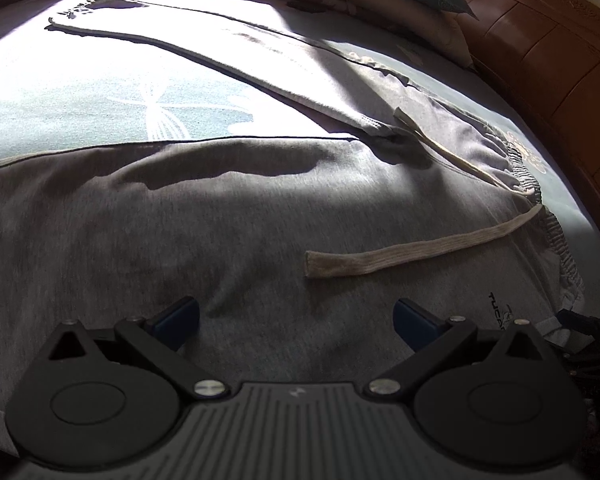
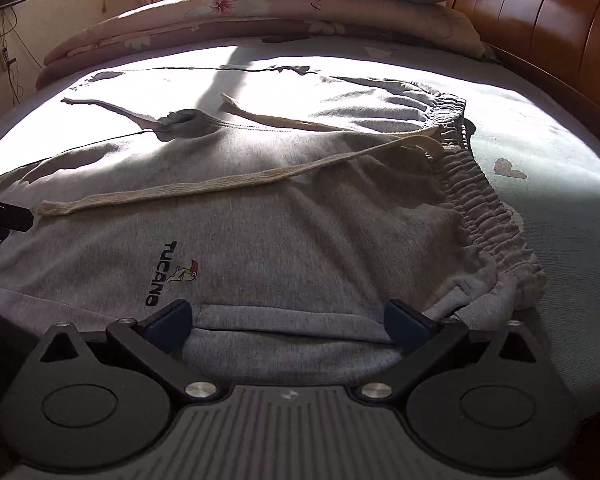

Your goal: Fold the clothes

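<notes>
Here, left wrist view: grey sweatpants (image 1: 220, 208) lie flat on the bed (image 1: 80, 92), legs running leftward, waistband toward the wooden headboard (image 1: 548, 52); left gripper (image 1: 296, 316) jaws apart above the cloth. Right wrist view: right gripper (image 2: 288, 318) jaws apart at the near hem; "TUCANO" logo (image 2: 164, 272) readable; drawstring (image 2: 220, 184) lies crosswise.

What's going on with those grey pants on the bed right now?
A person holds two grippers over grey sweatpants spread flat on the bed. The left gripper and the right gripper both hover with jaws open, gripping nothing. The cream drawstring lies loose across the fabric. No fold is visible yet.
</notes>
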The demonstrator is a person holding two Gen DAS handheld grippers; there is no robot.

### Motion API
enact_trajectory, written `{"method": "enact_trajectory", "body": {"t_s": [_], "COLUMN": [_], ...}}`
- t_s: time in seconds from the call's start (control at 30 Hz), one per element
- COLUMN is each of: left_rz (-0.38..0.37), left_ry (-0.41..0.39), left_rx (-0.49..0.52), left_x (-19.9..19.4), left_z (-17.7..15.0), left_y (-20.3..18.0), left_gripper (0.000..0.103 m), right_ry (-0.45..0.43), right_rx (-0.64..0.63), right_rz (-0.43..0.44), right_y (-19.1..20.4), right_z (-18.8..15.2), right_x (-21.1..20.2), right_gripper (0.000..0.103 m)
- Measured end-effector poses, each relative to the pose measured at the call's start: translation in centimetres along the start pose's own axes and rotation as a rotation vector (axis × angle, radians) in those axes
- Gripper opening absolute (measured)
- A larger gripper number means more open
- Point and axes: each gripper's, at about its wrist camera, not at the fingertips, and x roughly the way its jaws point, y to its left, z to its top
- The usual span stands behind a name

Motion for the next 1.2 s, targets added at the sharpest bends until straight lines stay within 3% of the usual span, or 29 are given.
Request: {"method": "enact_trajectory", "body": {"t_s": [0.13, 0.3, 0.4, 0.7, 0.93, 1.2], "left_rz": [0.011, -0.084, -0.117, -0.107, -0.098, -0.092], "left_ry": [-0.001, -0.036, -0.009, 0.029, 0.008, 0.004], "left_rx": [0.03, 0.175, 0.233, 0.325, 0.206, 0.258], "left_x": [-0.6, -1.1, -0.4, -0.9, -0.3, -1.2], "left_z": [-0.3, -1.7, -2.8, -6.3, -4.4, -6.1], "left_y": [-1.4, -5.3, -7.1, -9.6, -7.5, -7.8], "left_gripper": [0.102, 0.102, 0.102, 0.102, 0.102, 0.102], "right_ry": [-0.017, -0.042, -0.049, -0.057, -0.061, -0.061], "right_rx": [0.002, 0.011, 0.01, 0.013, 0.014, 0.013], "right_rz": [-0.011, -0.006, -0.005, -0.001, 0.002, -0.002], "right_y": [0.2, 0.0, 0.0, -0.1, -0.1, 0.0], "right_z": [-0.1, -0.3, -0.5, -0.6, -0.7, -0.7], "right_x": [0.1, 0.0, -0.1, -0.1, -0.2, -0.1], "right_gripper": [0.103, 0.103, 0.103, 0.103, 0.103, 0.103]}}
